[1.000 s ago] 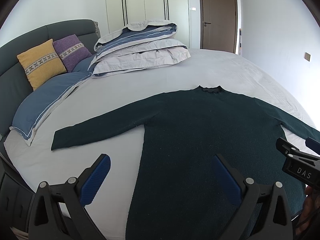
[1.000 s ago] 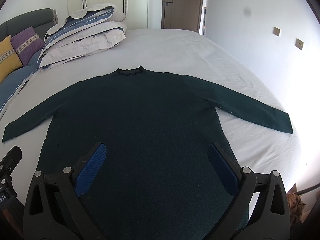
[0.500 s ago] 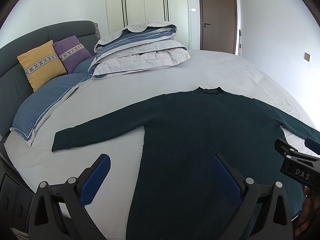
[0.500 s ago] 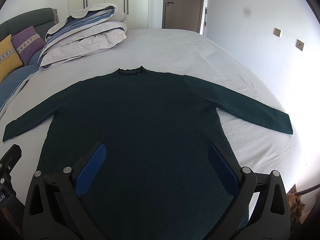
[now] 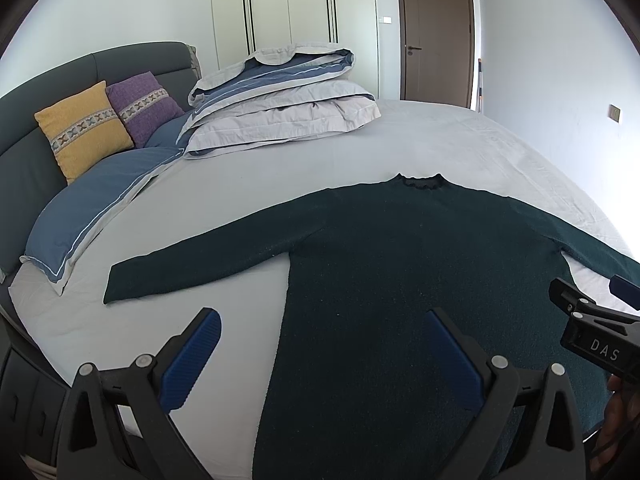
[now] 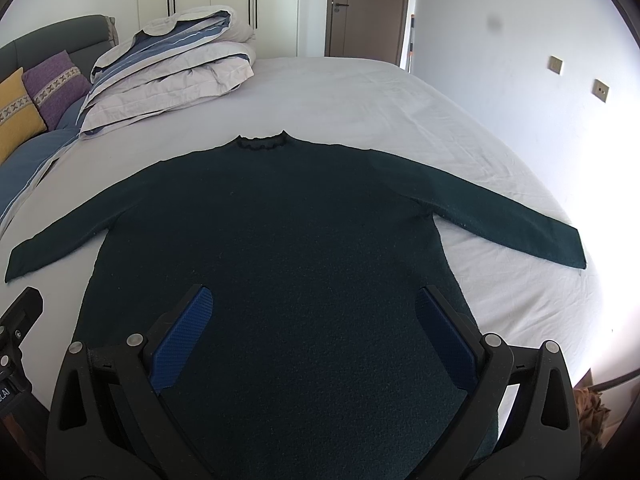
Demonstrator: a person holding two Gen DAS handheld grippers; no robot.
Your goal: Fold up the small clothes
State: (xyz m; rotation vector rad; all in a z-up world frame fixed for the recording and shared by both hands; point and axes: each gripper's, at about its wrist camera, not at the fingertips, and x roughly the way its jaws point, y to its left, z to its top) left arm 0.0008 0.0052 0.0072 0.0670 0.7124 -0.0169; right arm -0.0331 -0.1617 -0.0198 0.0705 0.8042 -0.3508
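Right gripper (image 6: 314,332) spread wide above flat sweater (image 6: 288,240).

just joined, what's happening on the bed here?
A person holds a two-finger tool in each hand above a dark green sweater spread flat on the bed, both sleeves out to the sides. The left tool and the right tool are both open and hold nothing. No fold is made yet. A folded duvet and cushions sit by the headboard.
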